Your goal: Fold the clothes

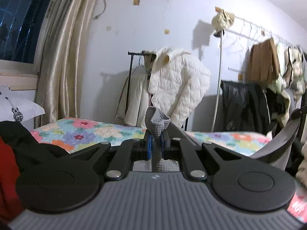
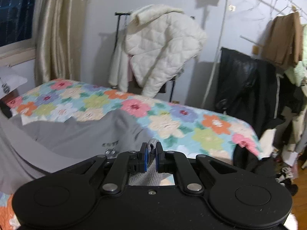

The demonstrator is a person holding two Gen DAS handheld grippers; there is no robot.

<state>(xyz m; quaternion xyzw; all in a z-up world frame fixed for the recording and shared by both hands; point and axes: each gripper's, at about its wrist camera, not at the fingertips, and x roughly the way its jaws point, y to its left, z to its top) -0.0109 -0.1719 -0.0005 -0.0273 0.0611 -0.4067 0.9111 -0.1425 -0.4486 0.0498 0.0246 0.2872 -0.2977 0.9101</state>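
The left gripper (image 1: 156, 140) is seen closed on a ribbed knit edge of the grey garment (image 1: 157, 121), which is bunched above the blue pads. The right gripper (image 2: 151, 156) is likewise clamped on a knit edge of the same garment (image 2: 80, 132), whose body is spread over the floral bedspread (image 2: 172, 118). Its far side is cut off; the printed lettering is blurred. Black clothing (image 1: 21, 140) is partly hidden at left.

Grey garment (image 2: 80, 134); multicoloured floral quilt (image 2: 172, 118); white quilted jacket (image 1: 178, 84).
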